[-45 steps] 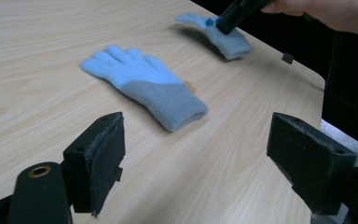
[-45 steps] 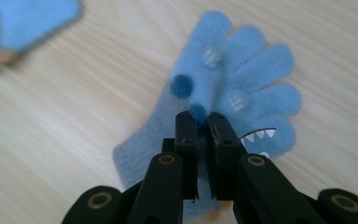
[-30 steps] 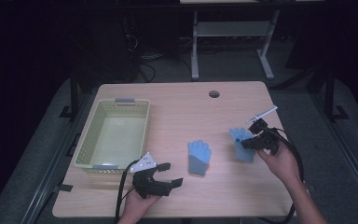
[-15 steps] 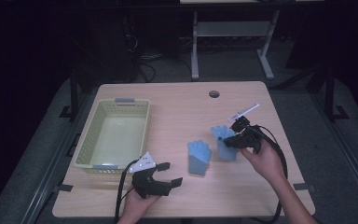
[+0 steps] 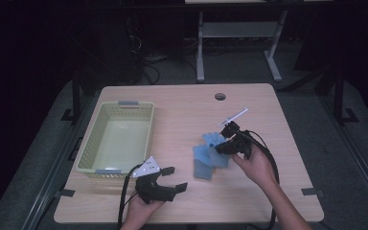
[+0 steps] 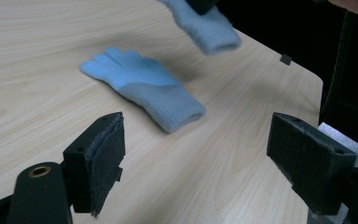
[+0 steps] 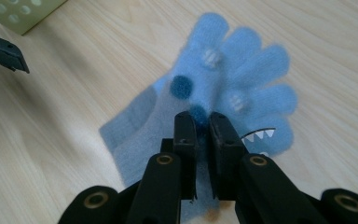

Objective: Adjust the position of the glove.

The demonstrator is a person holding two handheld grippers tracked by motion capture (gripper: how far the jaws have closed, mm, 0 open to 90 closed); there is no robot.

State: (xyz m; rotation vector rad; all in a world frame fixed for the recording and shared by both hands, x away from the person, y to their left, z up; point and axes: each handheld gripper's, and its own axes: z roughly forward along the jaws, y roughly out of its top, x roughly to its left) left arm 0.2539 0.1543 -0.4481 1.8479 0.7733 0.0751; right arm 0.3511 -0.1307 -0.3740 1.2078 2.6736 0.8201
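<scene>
Right gripper view: the right gripper (image 7: 204, 128) is clenched on a soft, light blue glove (image 7: 233, 84) at frame centre, best pinched at its fabric edge. Since a second ago it has carried this glove leftward over the second glove (image 5: 204, 162). The left gripper (image 5: 171, 178), lower left in the high view, stands released.

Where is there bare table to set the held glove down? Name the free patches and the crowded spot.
Free: the wood between the basket and the lying glove, and the far strip by the round hole. Crowded: where the right tongs hold the lifted glove over the lying one.
</scene>
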